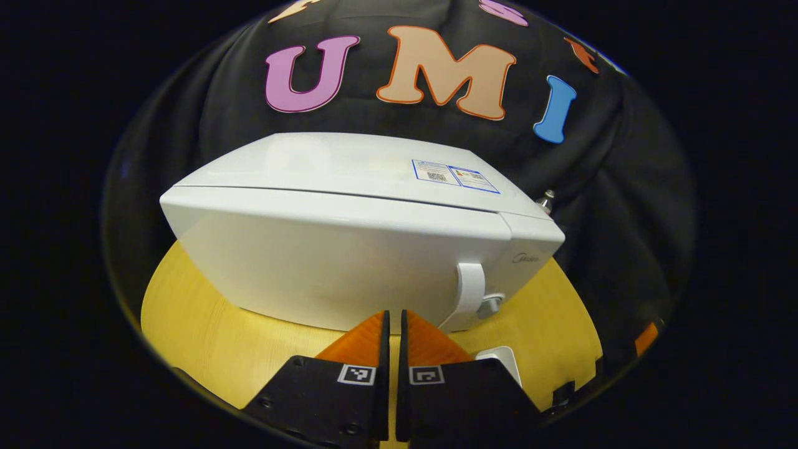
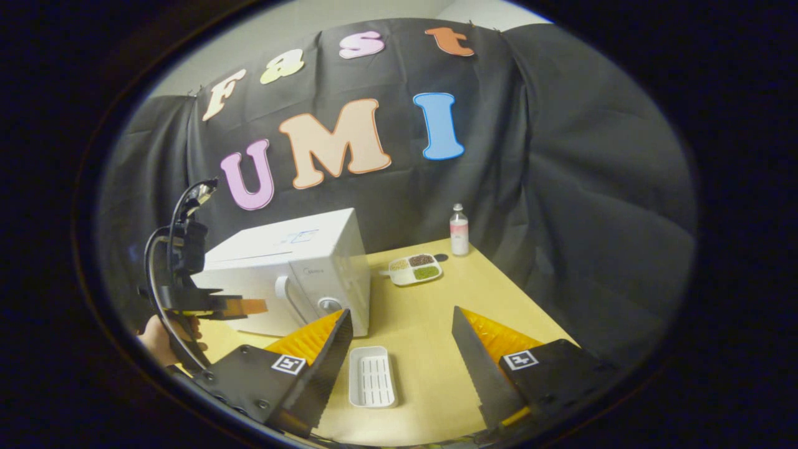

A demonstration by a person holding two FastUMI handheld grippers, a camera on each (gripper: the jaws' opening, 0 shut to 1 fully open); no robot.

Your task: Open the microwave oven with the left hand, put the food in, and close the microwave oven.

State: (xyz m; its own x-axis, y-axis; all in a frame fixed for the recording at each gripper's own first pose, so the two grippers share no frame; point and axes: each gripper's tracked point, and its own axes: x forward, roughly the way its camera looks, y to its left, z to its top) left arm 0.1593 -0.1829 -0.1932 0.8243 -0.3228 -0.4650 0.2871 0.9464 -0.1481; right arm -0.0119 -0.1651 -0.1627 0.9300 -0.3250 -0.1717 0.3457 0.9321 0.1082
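Two views differ: the right gripper view takes in a sectioned food tray, a bottle and a white ridged dish on the table. The left gripper, fingers pressed together on nothing, points level at the closed microwave oven near its handle. The right gripper hangs wide open, empty.

My left tongs sit before the microwave door; tray on the table before it, food plate and bottle behind.
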